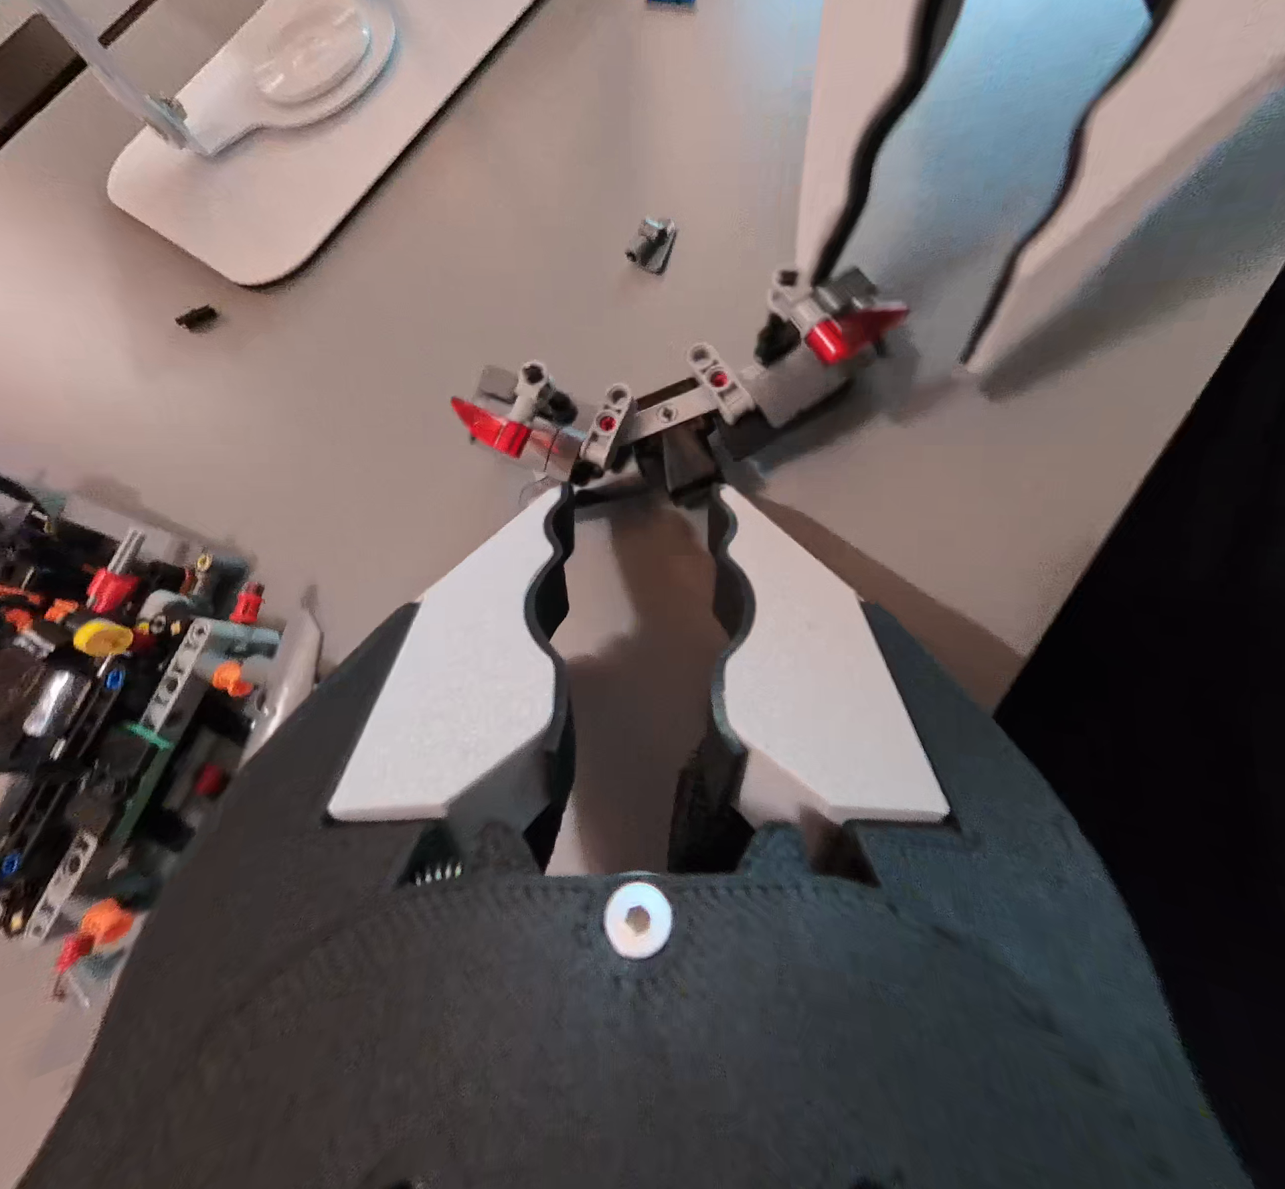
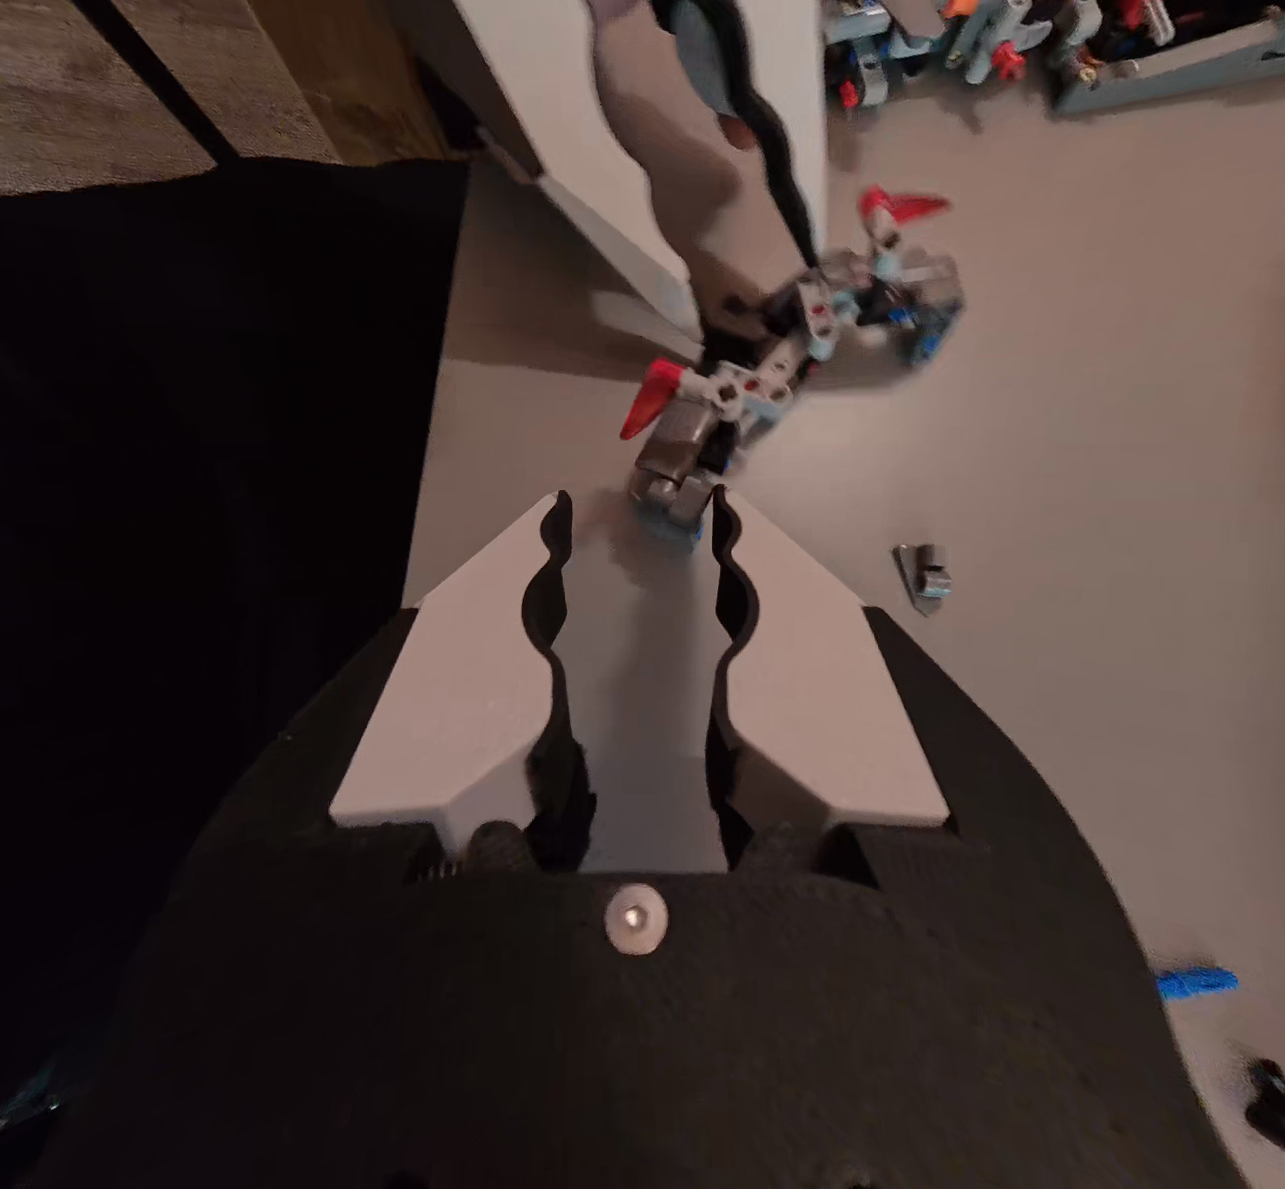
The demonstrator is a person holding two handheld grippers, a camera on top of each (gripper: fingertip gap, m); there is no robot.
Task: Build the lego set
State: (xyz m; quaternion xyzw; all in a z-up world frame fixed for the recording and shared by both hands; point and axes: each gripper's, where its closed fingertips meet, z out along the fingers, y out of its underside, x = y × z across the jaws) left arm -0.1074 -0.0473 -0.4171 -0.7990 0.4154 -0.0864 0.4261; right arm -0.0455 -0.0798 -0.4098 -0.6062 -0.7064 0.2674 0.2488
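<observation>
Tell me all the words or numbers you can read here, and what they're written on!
None: no word, number or sign can be read in either view.
The red-tipped lego assembly and the white stand base show no writing.
The big lego model is too blurred and its parts too small to tell whether anything is printed on them.

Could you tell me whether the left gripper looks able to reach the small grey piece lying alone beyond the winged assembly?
Probably yes, but not straight ahead. The left gripper is open, yet the winged assembly sits right at its tips, between it and the grey piece. Lifting over or skirting it should do; the table around the piece is bare.
</observation>
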